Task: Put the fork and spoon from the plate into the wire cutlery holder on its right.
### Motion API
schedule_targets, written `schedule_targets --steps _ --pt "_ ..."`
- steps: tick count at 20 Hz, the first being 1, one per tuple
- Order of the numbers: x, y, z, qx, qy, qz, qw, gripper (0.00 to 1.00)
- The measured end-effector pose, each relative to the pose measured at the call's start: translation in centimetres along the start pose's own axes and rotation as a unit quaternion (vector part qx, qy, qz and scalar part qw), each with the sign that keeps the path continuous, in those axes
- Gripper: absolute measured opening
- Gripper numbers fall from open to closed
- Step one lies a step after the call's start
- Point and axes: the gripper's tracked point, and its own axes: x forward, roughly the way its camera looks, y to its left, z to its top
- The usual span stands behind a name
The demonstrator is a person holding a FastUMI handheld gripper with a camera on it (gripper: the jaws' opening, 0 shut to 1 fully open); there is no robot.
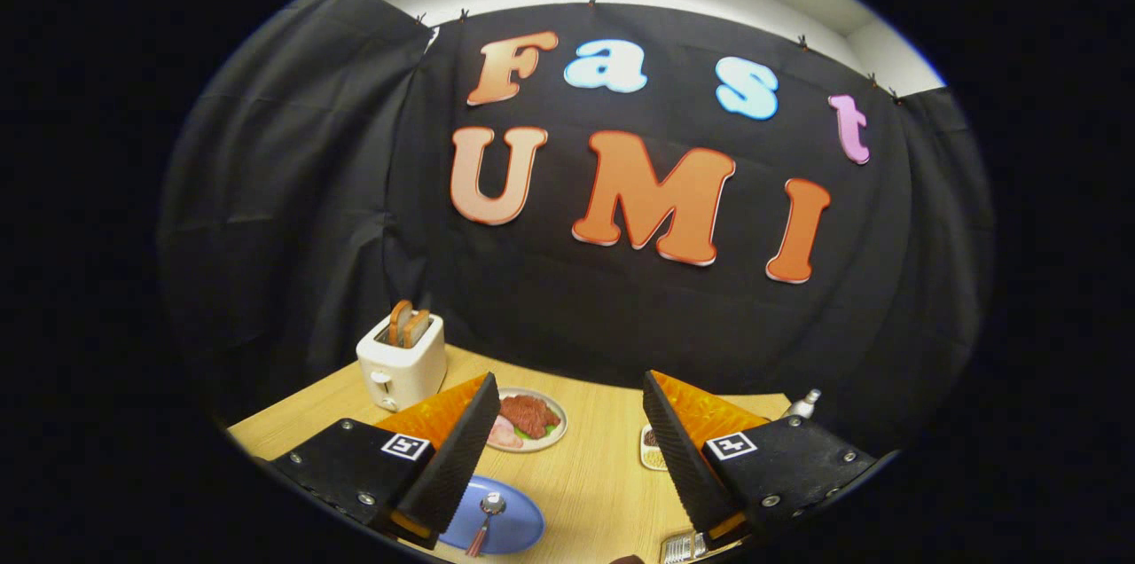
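Observation:
My gripper (569, 409) is open, its two black-padded fingers spread wide above the wooden table (603, 466) with nothing between them. A blue plate (510, 527) lies low by the left finger (461, 458), partly hidden under it. On the plate rests a spoon (490, 506) with a shiny bowl and a reddish handle; the fork cannot be made out. A piece of the wire cutlery holder (683, 546) peeks out below the right finger (678, 458), to the right of the plate.
A white toaster (401, 364) with two slices of toast stands at the back left of the table. A small plate of meat (528, 419) lies beyond the left finger. A small white dish (652, 449) and a metal bottle top (802, 404) sit by the right finger.

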Motion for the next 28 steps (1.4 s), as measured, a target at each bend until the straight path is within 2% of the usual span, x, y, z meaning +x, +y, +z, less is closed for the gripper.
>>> schedule_targets --steps 3,6,9,14,17,22,25,28 --pt "1.0 2.0 -4.6 0.019 0.095 0.026 0.995 0.96" --pt "1.3 4.2 -9.2 0.040 0.190 0.053 0.980 0.94" --pt "1.3 6.1 -13.8 0.047 0.277 0.078 0.956 0.92" --pt "0.5 8.4 -20.4 0.022 0.399 0.106 0.911 0.85" --pt "0.3 9.9 -23.7 0.017 0.451 0.120 0.884 0.77" --pt "-0.5 10.9 -28.5 0.036 0.534 0.113 0.837 0.67" --pt "0.0 11.3 -30.3 0.049 0.563 0.103 0.818 0.63" --pt "0.3 11.6 -31.5 0.055 0.587 0.094 0.802 0.47"
